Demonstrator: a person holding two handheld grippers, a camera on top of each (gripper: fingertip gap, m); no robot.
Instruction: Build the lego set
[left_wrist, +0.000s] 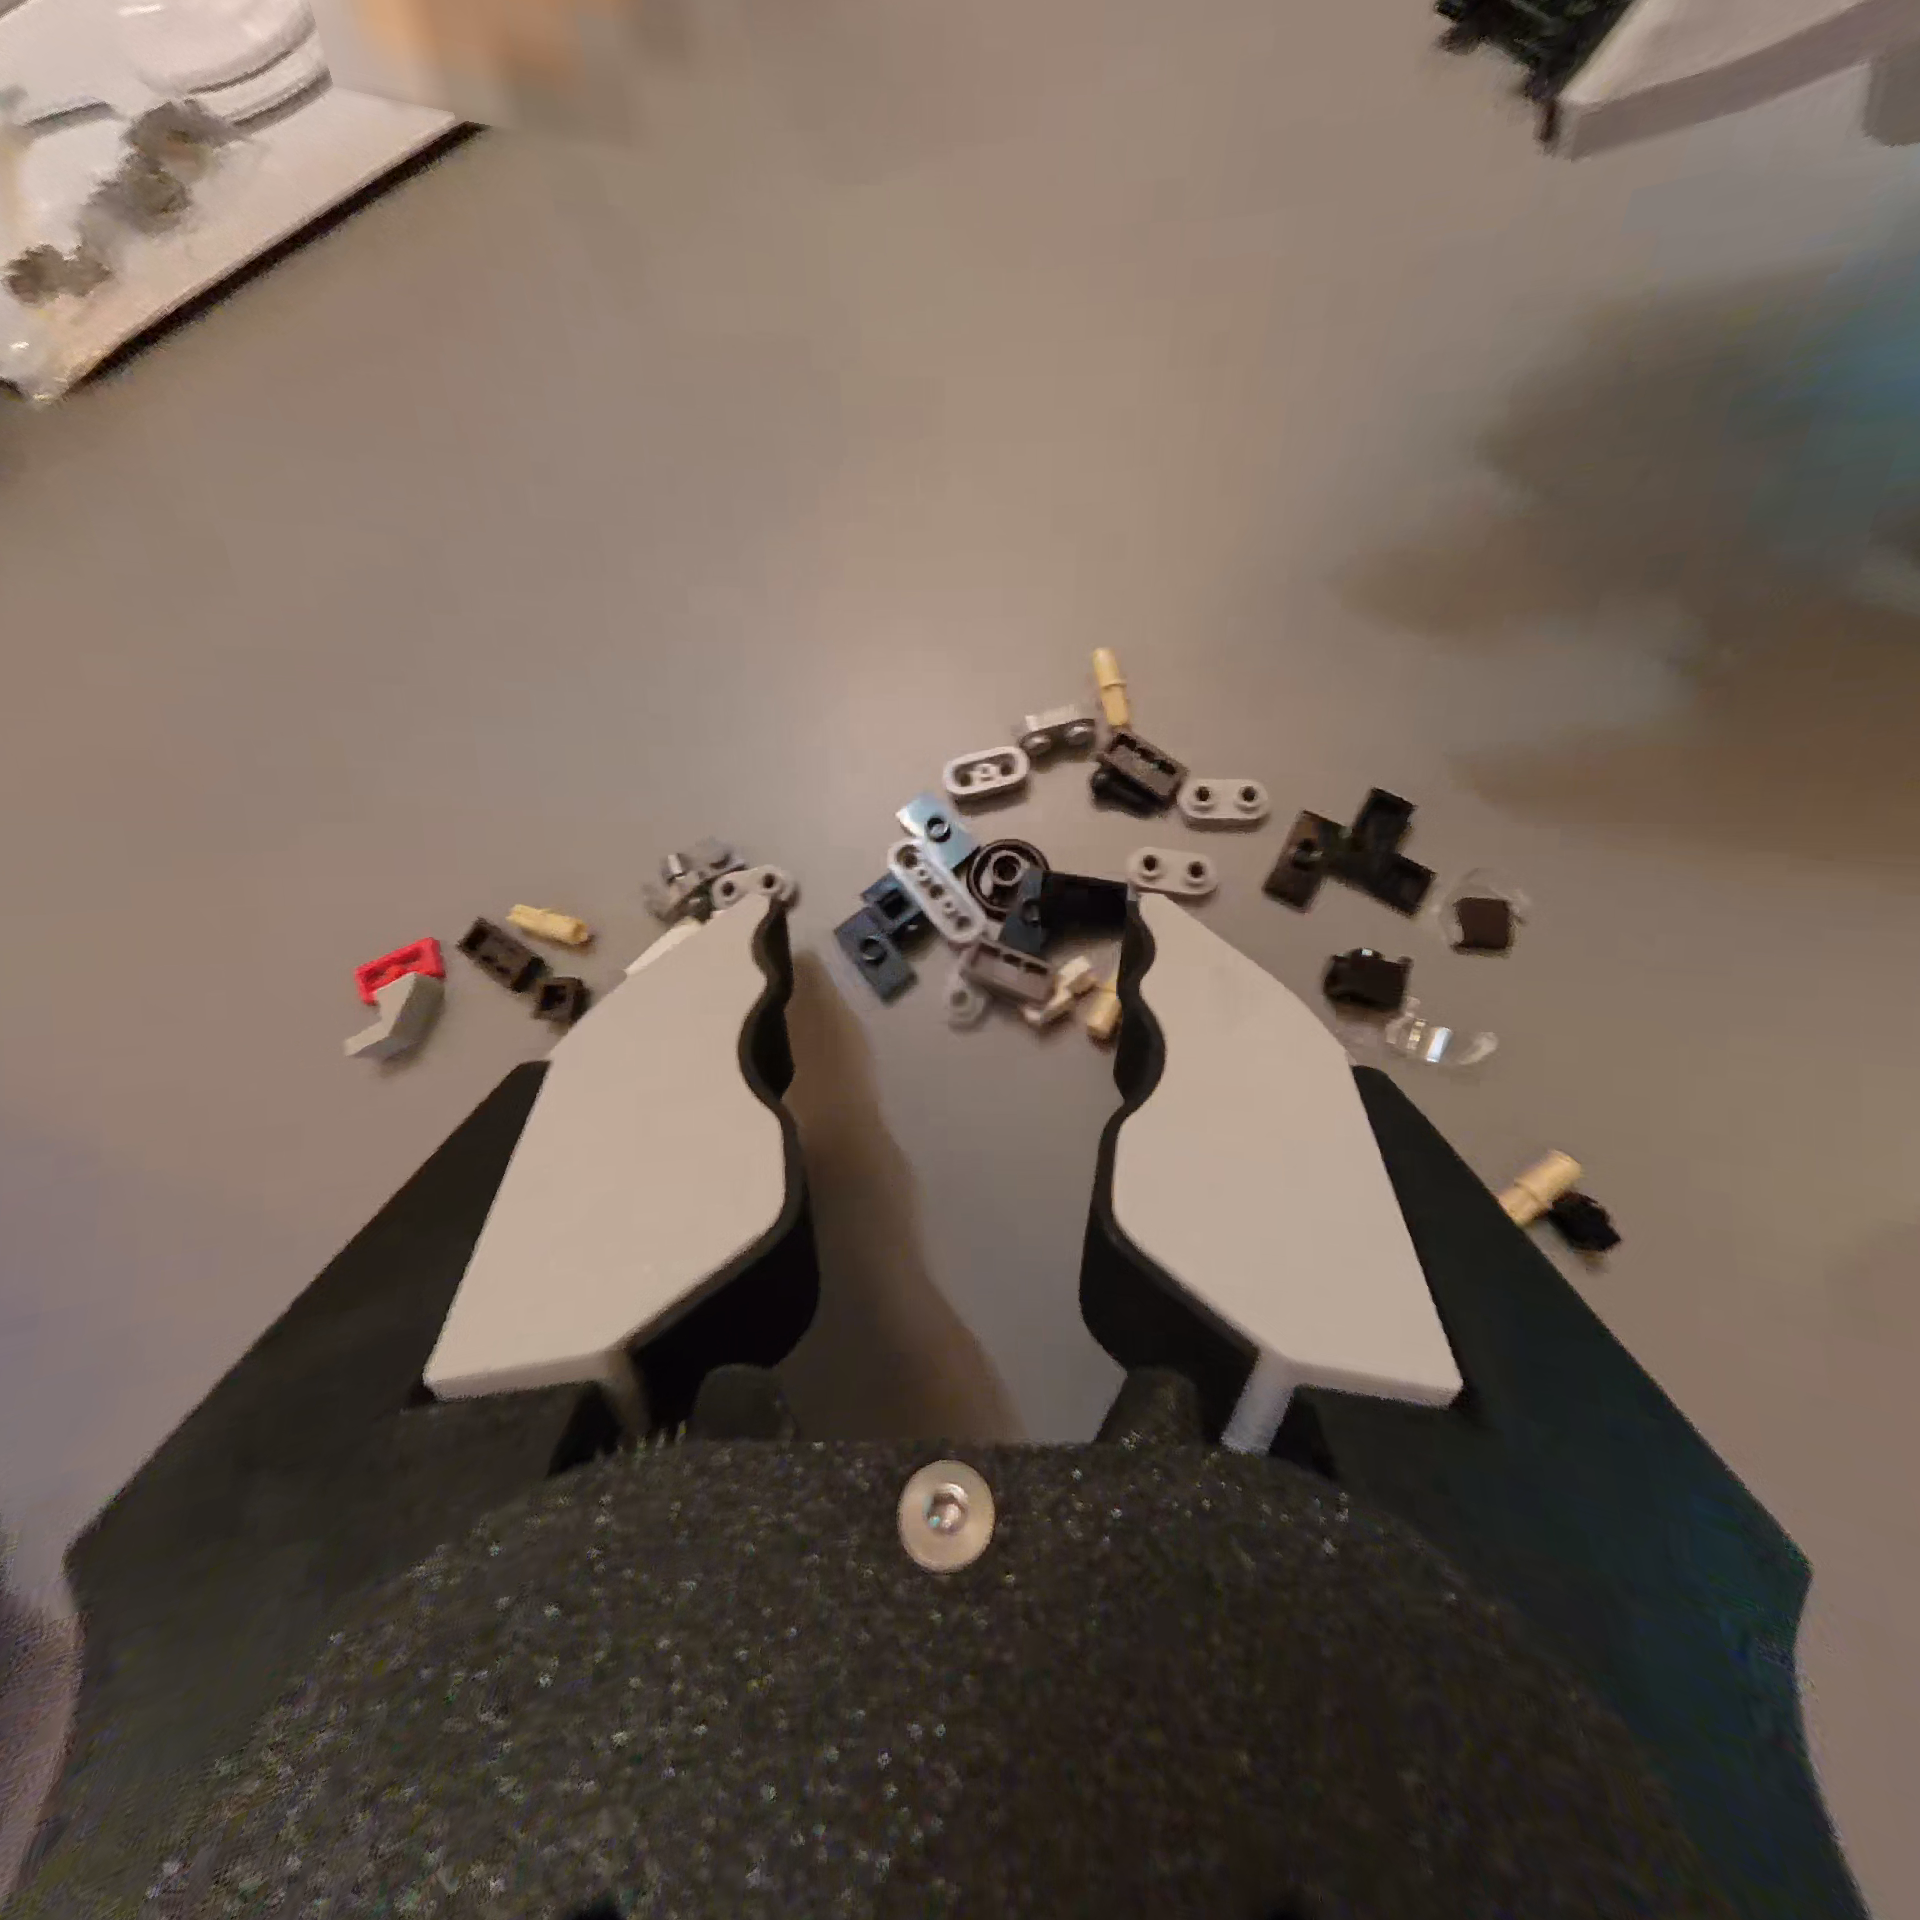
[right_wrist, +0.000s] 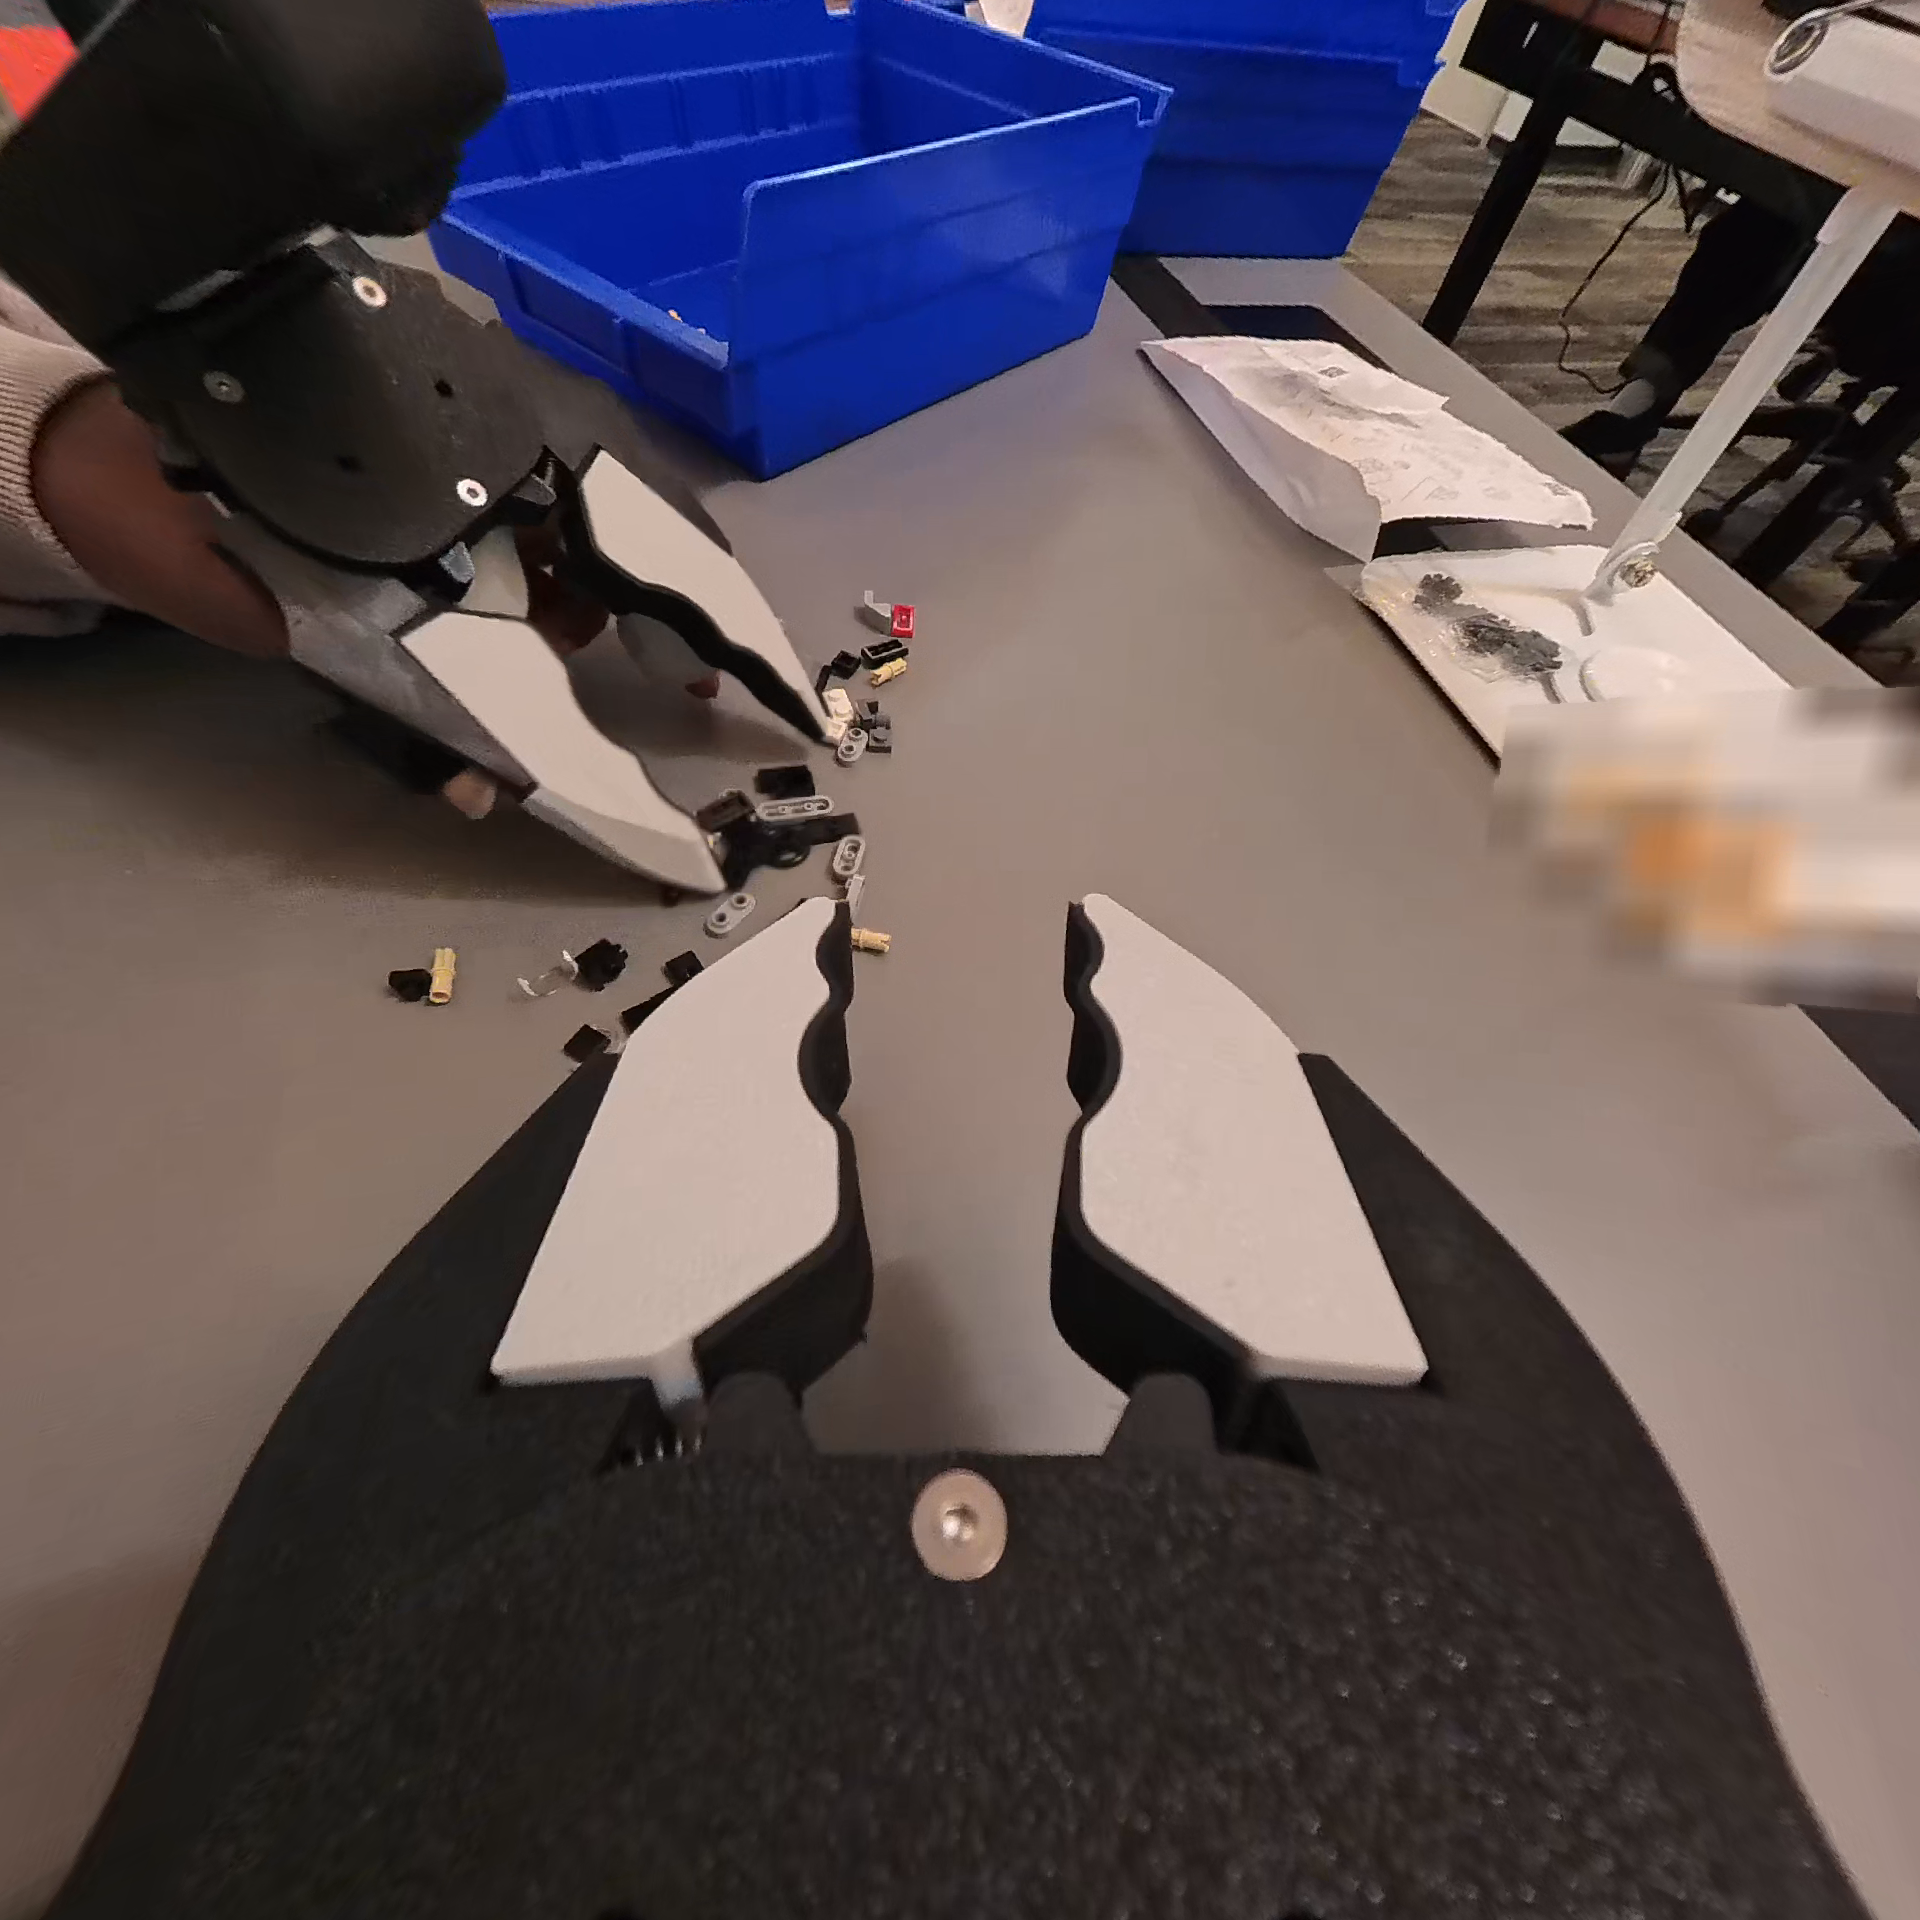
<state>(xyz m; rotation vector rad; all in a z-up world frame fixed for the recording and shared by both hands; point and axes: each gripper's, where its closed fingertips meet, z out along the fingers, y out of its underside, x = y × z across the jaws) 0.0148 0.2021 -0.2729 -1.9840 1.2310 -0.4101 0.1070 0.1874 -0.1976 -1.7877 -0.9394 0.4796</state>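
The left gripper (left_wrist: 961, 914) is spread wide and empty, its tips down at the near edge of the scattered lego pieces (left_wrist: 997, 883) on the grey table (left_wrist: 727, 520); the right gripper (right_wrist: 956, 909) is also spread and empty, low over bare table just beside the pile. Among the pieces, a red plate (left_wrist: 400, 966) lies at the pile's left end in the left wrist view, and a tan pin (left_wrist: 1543, 1184) lies apart at its right. Beyond the pile stand blue bins (right_wrist: 810, 239), and to its right lie a white paper bag (right_wrist: 1361, 436) and a clear bag of black parts (right_wrist: 1486, 623).
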